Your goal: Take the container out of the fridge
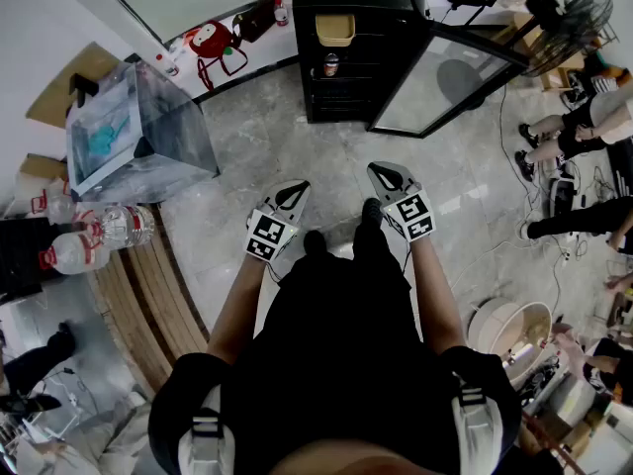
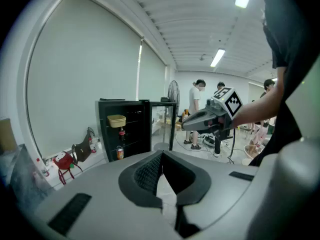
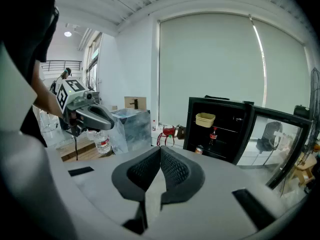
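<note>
Fridge (image 1: 356,8): a black unit standing on the stone floor against the wall, directly ahead of the person. Its glass door (image 1: 445,82) is swung fully open and extends from the fridge's right edge in the head view.

Container (image 1: 335,30): a yellow open-topped tub, upright on the top shelf inside the fridge, at the left side of that shelf. A cola bottle (image 3: 214,134) stands one shelf below it. A can (image 3: 199,149) sits lower still, near the fridge floor.

Left gripper (image 1: 300,188): held out in front of the person, well short of the fridge and pointing toward it. In the left gripper view the two jaws are closed, with their tips meeting and nothing between the pads.

Right gripper (image 1: 377,169): held near the left gripper and slightly closer to the fridge, also pointing toward it. In the right gripper view the jaws are closed tip to tip, with nothing between them. Both grippers are well apart from the container and outside the fridge opening.

Surroundings, referenced to the fridge:
- A red bag (image 1: 210,40) lies at the wall, left of the fridge.
- A clear plastic box (image 1: 138,132) sits further left and nearer the person.
- Water bottles (image 1: 99,231) lie on a wooden surface beyond that box.
- A fan (image 1: 579,13) stands right of the fridge, past the open door.
- Several people are on the floor area right of the open door.
</note>
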`<action>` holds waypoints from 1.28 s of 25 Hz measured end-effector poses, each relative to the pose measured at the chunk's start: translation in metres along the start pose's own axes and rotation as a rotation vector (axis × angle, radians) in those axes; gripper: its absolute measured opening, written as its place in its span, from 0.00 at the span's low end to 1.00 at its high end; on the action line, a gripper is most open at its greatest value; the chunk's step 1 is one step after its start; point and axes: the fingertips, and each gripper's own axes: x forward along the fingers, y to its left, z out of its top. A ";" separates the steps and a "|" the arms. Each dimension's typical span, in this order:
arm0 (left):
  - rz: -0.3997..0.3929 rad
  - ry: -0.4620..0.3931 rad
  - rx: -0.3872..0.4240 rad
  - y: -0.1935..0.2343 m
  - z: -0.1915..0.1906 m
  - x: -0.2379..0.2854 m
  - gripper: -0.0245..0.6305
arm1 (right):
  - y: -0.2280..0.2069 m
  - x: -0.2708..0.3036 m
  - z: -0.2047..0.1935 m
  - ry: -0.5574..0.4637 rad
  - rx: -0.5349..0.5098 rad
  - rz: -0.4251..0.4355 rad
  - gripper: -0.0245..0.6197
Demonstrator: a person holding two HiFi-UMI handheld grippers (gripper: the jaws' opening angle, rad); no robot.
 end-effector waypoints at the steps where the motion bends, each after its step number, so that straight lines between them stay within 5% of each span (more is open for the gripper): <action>1: 0.005 -0.009 -0.017 0.000 0.001 -0.001 0.07 | 0.003 -0.003 0.001 0.004 -0.006 0.000 0.04; 13: 0.047 -0.077 -0.004 -0.029 0.051 0.009 0.07 | 0.002 -0.027 0.011 -0.026 -0.100 0.060 0.04; 32: 0.199 -0.050 0.014 -0.118 0.115 0.095 0.07 | -0.106 -0.116 -0.040 -0.042 -0.134 0.151 0.04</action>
